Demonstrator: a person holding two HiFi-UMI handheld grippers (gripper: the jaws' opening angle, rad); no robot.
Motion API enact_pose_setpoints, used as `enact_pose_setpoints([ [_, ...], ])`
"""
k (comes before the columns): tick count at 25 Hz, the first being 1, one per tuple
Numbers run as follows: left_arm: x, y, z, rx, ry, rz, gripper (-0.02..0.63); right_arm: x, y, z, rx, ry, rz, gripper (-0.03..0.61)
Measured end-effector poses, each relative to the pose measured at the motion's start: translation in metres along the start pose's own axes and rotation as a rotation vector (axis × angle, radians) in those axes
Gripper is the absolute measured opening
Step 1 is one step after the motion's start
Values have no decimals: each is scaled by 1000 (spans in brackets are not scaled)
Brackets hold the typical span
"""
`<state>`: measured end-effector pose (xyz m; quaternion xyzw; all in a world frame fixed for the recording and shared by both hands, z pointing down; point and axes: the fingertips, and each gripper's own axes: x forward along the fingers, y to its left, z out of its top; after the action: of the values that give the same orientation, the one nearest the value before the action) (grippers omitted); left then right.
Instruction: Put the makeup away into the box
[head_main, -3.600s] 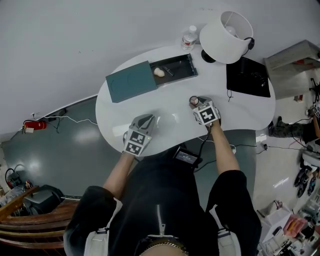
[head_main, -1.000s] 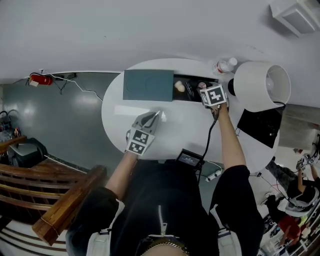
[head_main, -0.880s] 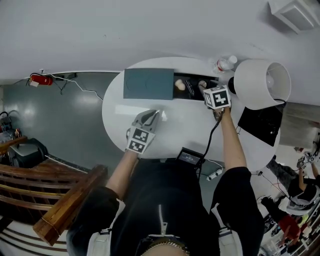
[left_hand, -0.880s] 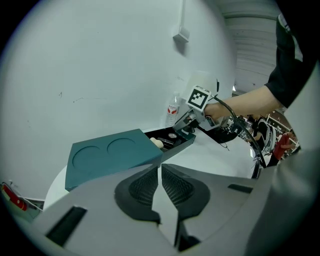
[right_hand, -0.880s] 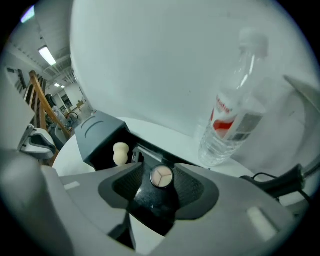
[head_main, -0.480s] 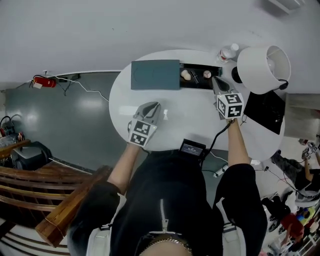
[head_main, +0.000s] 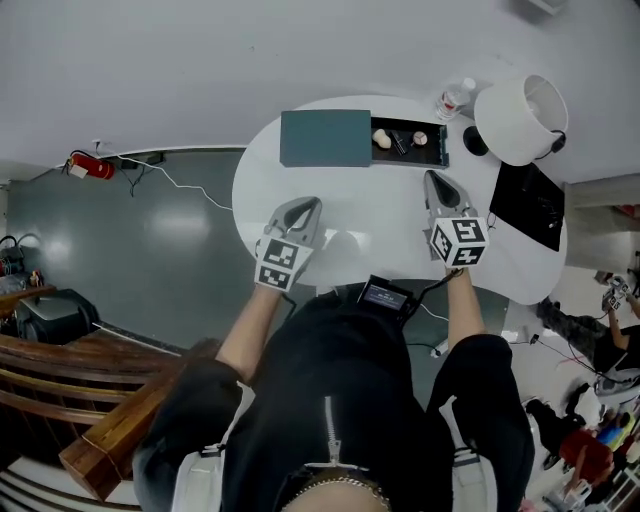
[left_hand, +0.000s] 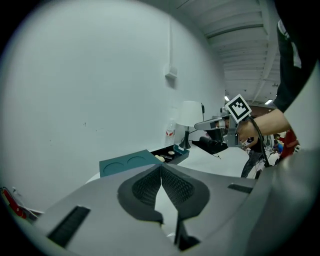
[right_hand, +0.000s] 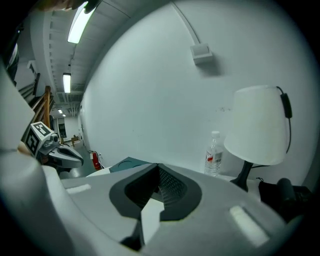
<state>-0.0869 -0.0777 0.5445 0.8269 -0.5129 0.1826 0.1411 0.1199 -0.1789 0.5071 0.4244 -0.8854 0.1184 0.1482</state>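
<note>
The box stands at the far side of the white table (head_main: 340, 215). Its teal lid (head_main: 325, 138) is slid left, and the open dark tray (head_main: 438, 152) holds a beige sponge (head_main: 382, 138), a round compact (head_main: 420, 138) and dark slim pieces. My right gripper (head_main: 432, 178) hovers short of the tray, shut and empty. My left gripper (head_main: 311, 204) hovers over the table's near left, also shut with nothing in it. In the left gripper view the jaws (left_hand: 161, 167) meet, with the lid (left_hand: 131, 162) and the right gripper (left_hand: 220, 123) beyond. In the right gripper view the jaws (right_hand: 158, 168) are closed too.
A white lamp (head_main: 520, 120) and a water bottle (head_main: 453, 99) stand at the table's far right, beside a black pad (head_main: 528, 205). A small black device (head_main: 385, 295) sits at the near edge. A red fire extinguisher (head_main: 88, 165) lies on the floor at left.
My right gripper left the round compact in the tray, shut, and drew back toward me while rising. The left gripper also lifted a little off the table.
</note>
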Motion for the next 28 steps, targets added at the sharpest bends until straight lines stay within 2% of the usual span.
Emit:
enact_pose_setpoints([
  [8, -41, -20, -2, 18, -61, -9, 13, -49, 38, -14, 1, -23, -33, 5],
  [18, -71, -43, -29, 17, -55, -25, 14, -81, 71, -27, -31, -15, -46, 5],
  [28, -76, -43, -37, 23, -33, -27, 14, -85, 71, -24, -33, -12, -62, 5],
])
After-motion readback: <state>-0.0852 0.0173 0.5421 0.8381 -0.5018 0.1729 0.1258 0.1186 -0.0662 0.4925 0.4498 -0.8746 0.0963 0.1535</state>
